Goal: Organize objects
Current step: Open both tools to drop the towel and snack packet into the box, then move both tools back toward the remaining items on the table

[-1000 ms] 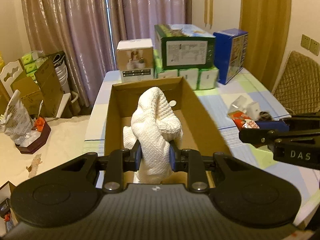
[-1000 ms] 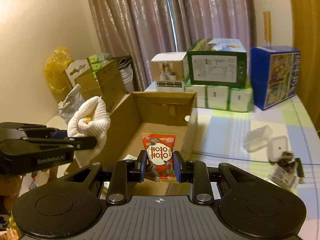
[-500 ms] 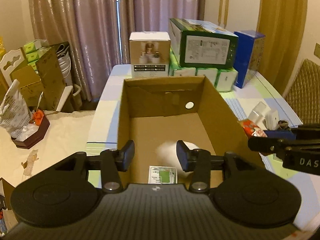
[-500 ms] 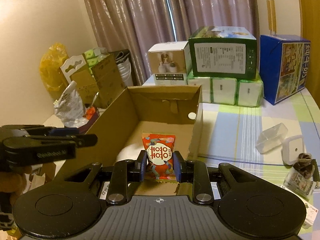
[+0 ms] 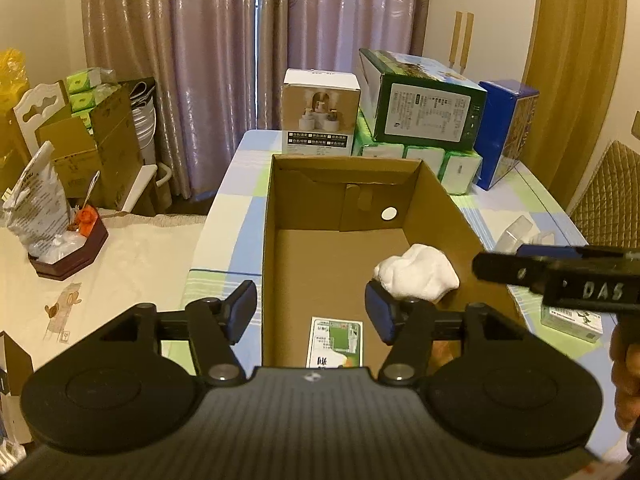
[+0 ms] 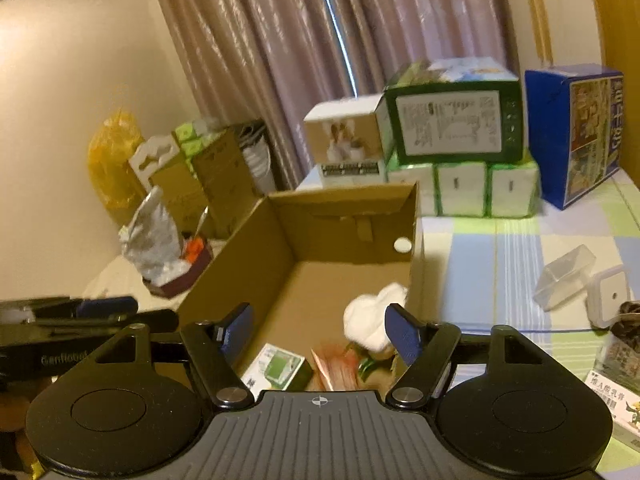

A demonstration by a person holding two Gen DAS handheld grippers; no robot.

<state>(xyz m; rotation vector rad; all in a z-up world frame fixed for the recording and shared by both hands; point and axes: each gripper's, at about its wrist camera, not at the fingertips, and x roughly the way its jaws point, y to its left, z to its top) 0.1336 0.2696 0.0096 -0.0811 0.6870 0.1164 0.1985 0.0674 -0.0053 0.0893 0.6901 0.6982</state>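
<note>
L gripper (image 5: 311, 312): jaws spread wide, nothing between them, poised over near end of cardboard box (image 5: 440, 208). R gripper (image 6: 317, 328): jaws likewise wide, empty, above box near-right corner.

Box contents, near to far:
- Green/white small pkg (image 5: 335, 342), flat on floor at near wall.
- Red snack packet (image 6: 335, 366), beside green pkg; blurred in R view.
- White cloth (image 5: 416, 278), bunched, against right wall.

Box sits on checked tablecloth (image 6: 500, 264). Right of box: clear plastic containers (image 6: 568, 276), apart from it. Beyond far wall: white carton (image 5: 320, 116), green carton (image 5: 424, 108) stacked on tissue packs (image 5: 420, 160), blue carton (image 5: 506, 132). Curtains (image 5: 200, 60) behind.
</note>
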